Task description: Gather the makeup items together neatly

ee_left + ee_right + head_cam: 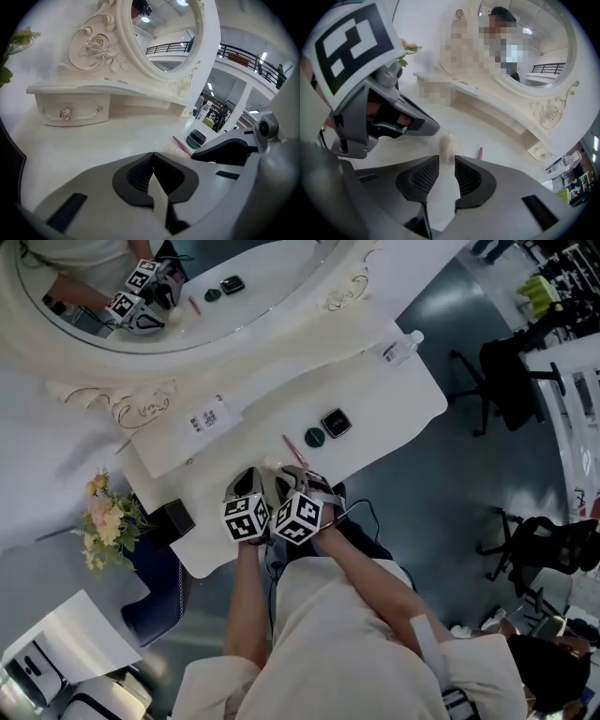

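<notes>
On the white vanity table (394, 399) lie a pink pencil (294, 449), a round green item (314, 437) and a black compact (336, 422), close together. A pale egg-shaped sponge (448, 146) rests on the table just beyond the tips of my right gripper (446, 169), whose jaws stand apart with nothing between the pads. My left gripper (153, 155) is shut and empty, right beside it on the left. In the head view both grippers (251, 474) (292, 474) sit side by side near the table's front edge. The left gripper view shows the pencil (181, 144) and green item (194, 139) ahead to the right.
An ornate oval mirror (281, 296) and a raised drawer shelf (75, 105) run along the back. A clear bottle (403, 347) lies at the far right, a label card (208, 417) on the shelf, a black box (173, 518) and flowers (108, 526) at the left end.
</notes>
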Tool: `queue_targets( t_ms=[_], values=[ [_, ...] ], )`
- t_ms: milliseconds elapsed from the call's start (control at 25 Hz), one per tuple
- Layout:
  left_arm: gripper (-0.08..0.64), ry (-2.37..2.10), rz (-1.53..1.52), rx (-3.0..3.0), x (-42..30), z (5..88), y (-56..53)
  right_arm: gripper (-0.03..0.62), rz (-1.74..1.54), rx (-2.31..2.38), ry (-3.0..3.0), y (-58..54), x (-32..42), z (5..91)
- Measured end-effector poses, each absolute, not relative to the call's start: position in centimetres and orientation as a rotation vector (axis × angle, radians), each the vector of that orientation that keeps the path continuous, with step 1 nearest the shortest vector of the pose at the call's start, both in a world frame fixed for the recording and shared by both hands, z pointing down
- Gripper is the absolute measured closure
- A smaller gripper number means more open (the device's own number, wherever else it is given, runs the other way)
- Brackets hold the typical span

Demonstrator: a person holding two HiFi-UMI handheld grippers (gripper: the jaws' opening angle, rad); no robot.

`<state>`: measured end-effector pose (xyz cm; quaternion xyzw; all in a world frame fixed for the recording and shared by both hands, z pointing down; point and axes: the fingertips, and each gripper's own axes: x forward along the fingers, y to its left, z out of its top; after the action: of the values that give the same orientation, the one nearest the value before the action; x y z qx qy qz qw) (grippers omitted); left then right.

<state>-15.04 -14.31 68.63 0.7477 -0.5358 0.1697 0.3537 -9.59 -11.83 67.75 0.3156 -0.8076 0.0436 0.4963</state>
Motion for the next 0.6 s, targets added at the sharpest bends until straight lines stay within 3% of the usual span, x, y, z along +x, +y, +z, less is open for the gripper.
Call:
queue_targets(
  t_ms=[600],
  values=[
    [0.546, -1.572, 0.431, 1.844, -16.8, 67.7, -13.2, 0.448, 0.190, 0.717, -2.186, -10.7, -9.4, 64.4]
  ],
)
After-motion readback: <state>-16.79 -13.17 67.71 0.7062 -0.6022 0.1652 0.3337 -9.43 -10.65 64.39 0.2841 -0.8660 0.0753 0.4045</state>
